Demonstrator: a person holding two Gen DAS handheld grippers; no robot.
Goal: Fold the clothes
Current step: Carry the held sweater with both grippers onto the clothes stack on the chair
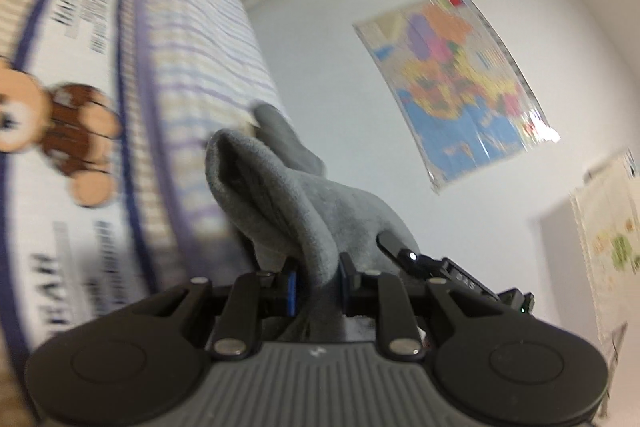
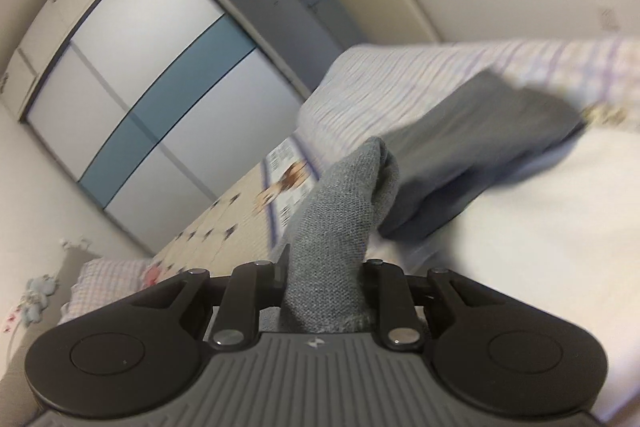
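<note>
Your left tongs (image 1: 316,291) and right tongs (image 2: 326,287) each clench a bunched edge of the grey garment (image 2: 480,131), which hangs stretched between them, lifted above the striped bed (image 1: 192,39).

Home bedroom — bed w/ teddy-print sheet (image 1: 60,131), sliding wardrobe (image 2: 152,99), wall map (image 1: 460,83)

We see both units built alike: left gripper (image 1: 316,291) and right gripper (image 2: 324,287) have a ribbed grey top w/ a small white logo, two round black housings either side, black linkage arms pinned w/ silver screws. Left one shows blue finger pads (image 1: 292,293), plus a tiny lit dot on a black part at right, possibly an LED.
</note>
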